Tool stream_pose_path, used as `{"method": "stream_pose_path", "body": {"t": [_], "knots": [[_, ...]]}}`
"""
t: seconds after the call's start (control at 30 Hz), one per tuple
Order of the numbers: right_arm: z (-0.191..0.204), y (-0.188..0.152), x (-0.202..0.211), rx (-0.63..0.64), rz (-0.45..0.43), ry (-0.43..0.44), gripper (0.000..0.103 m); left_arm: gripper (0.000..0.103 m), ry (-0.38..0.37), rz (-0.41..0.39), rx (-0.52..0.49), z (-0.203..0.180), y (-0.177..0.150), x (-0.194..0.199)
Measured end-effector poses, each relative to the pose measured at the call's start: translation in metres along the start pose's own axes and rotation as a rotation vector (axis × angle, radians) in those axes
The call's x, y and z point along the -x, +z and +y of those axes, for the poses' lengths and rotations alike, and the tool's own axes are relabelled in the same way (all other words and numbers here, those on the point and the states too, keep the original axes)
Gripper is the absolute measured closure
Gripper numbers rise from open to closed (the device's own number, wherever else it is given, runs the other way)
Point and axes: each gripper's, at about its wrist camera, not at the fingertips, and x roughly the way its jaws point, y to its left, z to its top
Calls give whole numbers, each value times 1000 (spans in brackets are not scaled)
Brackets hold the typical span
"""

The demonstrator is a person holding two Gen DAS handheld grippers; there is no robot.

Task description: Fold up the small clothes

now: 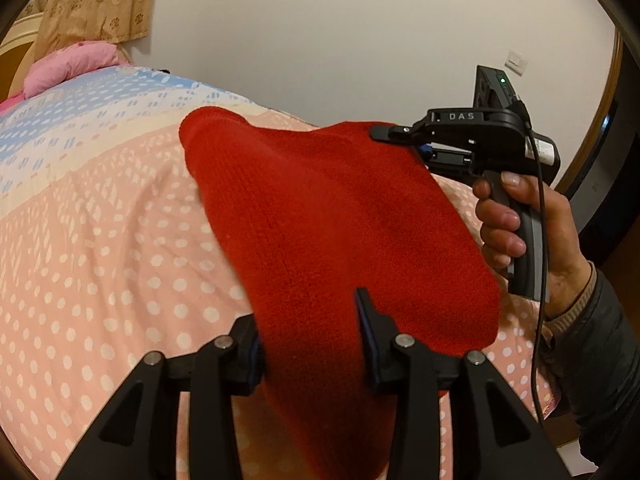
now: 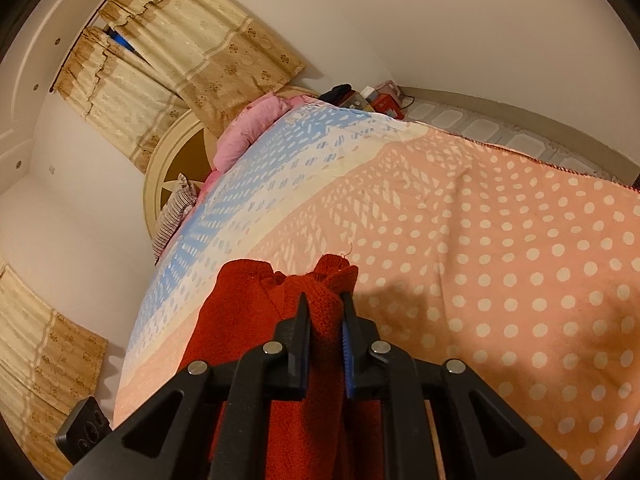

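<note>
A red knit garment [image 1: 320, 216] hangs stretched between my two grippers, just above the bed. In the left wrist view my left gripper [image 1: 310, 320] has the near edge bunched between its jaws; the right finger [image 1: 366, 320] lies on top of the cloth and the left finger is partly hidden by it. My right gripper [image 1: 378, 133] pinches the far corner, held by a person's hand [image 1: 516, 220]. In the right wrist view the right gripper [image 2: 325, 306] is shut on a fold of the red garment [image 2: 240, 320], which bulges above the fingertips.
A bed cover [image 1: 100, 260] in pink with white dots, blue toward the head, lies under the garment. A pink pillow [image 2: 244, 132] and striped cushion [image 2: 174, 216] sit by the headboard. Small boxes [image 2: 376, 100] stand beyond the bed. A dark device [image 2: 84, 428] is at the lower left.
</note>
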Motion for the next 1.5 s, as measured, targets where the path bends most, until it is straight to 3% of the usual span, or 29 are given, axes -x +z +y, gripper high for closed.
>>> {"method": "stream_pose_path", "body": {"t": [0.3,0.5,0.67,0.83,0.87,0.97,1.03,1.13,1.27,1.37,1.5], "knots": [[-13,-2,-12,-26,10,-20,91,28,69,-15,-5,-6,-10,4],[-30,-9,-29,-42,58,-90,91,7,97,-13,9,-5,-14,-2],[-28,-12,-26,-23,53,-119,89,7,93,-12,25,-2,-11,5],[5,-14,12,53,-51,-182,85,4,145,-85,-27,-7,-4,24],[16,-17,24,76,-78,-176,81,3,152,-95,-27,-7,-4,26],[51,-30,51,166,-122,-110,56,2,159,-100,-3,-1,-4,26],[74,-47,63,253,-137,-65,52,1,163,-76,15,4,-6,19],[90,-73,54,308,-37,-6,52,0,175,-46,28,10,-12,8],[66,-99,21,250,105,-62,52,0,148,-46,60,13,-19,7],[44,-103,14,189,87,-1,52,0,144,-47,78,13,-21,9],[50,-102,25,162,70,-29,52,0,152,-59,81,8,-23,26]]}}
